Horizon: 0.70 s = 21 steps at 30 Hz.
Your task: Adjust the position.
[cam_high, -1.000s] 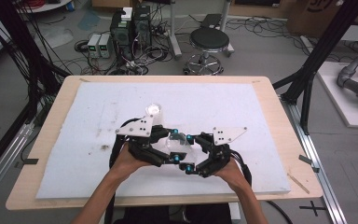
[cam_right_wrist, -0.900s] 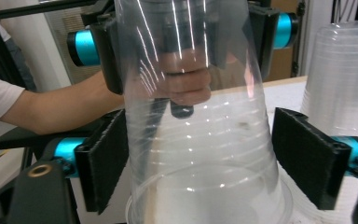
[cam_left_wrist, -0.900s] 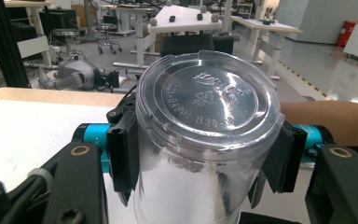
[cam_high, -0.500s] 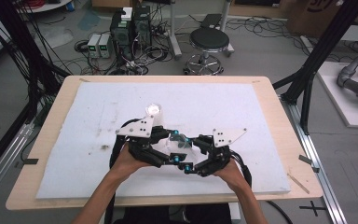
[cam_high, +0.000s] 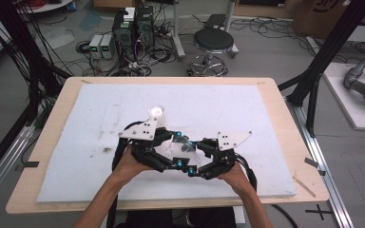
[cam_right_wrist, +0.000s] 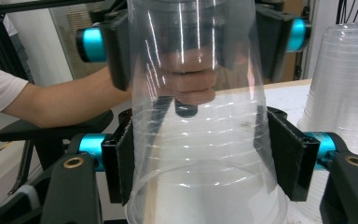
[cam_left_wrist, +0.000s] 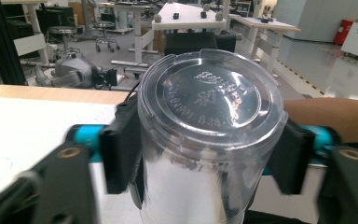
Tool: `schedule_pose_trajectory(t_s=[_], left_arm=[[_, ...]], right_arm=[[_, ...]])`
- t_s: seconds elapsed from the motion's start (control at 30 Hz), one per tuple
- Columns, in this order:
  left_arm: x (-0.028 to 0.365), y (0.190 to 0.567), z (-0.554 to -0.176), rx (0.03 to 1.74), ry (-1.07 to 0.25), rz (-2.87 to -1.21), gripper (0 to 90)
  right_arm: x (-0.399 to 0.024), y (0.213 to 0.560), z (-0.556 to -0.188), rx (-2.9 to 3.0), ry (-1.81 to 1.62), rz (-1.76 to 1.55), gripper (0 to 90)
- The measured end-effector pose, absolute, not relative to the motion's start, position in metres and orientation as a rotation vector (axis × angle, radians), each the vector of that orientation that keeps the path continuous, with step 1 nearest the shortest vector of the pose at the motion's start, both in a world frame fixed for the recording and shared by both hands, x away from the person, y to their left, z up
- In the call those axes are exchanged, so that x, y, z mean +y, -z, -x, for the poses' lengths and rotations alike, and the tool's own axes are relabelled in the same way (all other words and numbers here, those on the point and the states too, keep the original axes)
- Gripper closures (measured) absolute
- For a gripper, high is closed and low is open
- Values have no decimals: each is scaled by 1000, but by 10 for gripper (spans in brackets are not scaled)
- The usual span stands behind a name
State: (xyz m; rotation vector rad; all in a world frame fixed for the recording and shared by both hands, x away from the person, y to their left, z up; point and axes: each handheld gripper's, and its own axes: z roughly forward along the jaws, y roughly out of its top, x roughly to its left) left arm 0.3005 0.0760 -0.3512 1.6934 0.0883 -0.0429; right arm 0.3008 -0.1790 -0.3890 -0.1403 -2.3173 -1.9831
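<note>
- Clear plastic cup (cam_high: pixel 179 145) held above the white foam mat (cam_high: pixel 266 118), between the two grippers, near the person's edge of the table (cam_high: pixel 285 109). In the left gripper view its embossed base faces the camera (cam_left_wrist: pixel 209 100); in the right gripper view its wide mouth sits low and nearest the lens (cam_right_wrist: pixel 205 154).
- Left gripper (cam_high: pixel 171 142): jaws clamped on the cup near its closed base, one pad on each side.
- Right gripper (cam_high: pixel 195 152): jaws clamped on the cup near its open rim, pads touching the wall on both sides.
- Whether this is one cup or two nested ones being pulled apart, I cannot tell; the wall shows ridged rings, so nesting is possible.
- A stack of clear cups (cam_high: pixel 157 114) stands on the mat just beyond the left gripper; it also shows at the right edge of the right gripper view (cam_right_wrist: pixel 342 79).
- Risk: thin wall is likely to buckle or crack if either pair of jaws squeezes harder, most of all at the unsupported rim.
- Risk: smooth, tapered plastic; a pull along the axis could let the base slip out of the left pads.
- Risk: uneven pull or twist between the hands may pop the cup free to drop on the mat.
- Risk: the stack is close; a sweep of the left gripper could knock it over.
</note>
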Motion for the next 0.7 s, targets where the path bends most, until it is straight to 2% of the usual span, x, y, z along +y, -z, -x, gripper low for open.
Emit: schedule_pose_trajectory(t_s=[0.07,0.1,0.37,0.57,0.7], left_arm=[[78,350,-301,101,33,-1685,166],[79,350,-301,98,36,-1679,151],[97,333,-298,84,5,-1801,132],[96,317,-297,48,-30,-2120,134],[92,311,-294,33,-22,-2259,137]], right_arm=[[-179,389,-301,-2321,1984,140,343],[-180,389,-301,-2324,1984,138,342],[-184,385,-302,-2406,1947,162,343],[-178,372,-300,-2545,1773,149,343],[-175,361,-301,-2642,1636,166,343]])
